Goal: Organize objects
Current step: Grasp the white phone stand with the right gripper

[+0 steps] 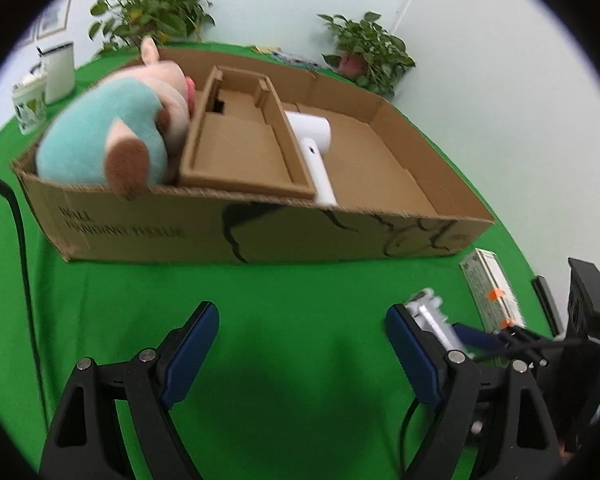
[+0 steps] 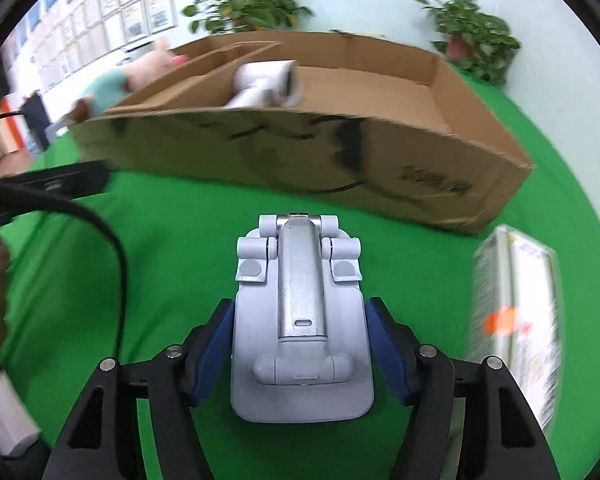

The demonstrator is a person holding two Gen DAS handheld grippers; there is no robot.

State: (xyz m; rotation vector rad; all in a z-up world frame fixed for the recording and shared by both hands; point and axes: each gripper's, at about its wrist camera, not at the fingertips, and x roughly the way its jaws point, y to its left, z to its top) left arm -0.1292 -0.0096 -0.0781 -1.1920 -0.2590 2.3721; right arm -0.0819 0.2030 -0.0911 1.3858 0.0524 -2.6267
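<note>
Lying flat on the green tablecloth [image 2: 172,248], the pale grey folding stand with a silver metal arm [image 2: 300,312] points lengthwise toward the brown cardboard box [image 2: 300,152]. It sits between the right gripper [image 2: 300,344]'s blue pads, though whether they press it is unclear. The left gripper [image 1: 300,344] stands wide, holding nothing.

Teal-and-pink plush toy [image 1: 112,136], green tablecloth [image 1: 284,292]

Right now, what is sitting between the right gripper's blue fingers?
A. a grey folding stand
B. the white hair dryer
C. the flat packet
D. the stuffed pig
A: in the right wrist view the grey folding stand lies on the green cloth between the right gripper fingers.
</note>
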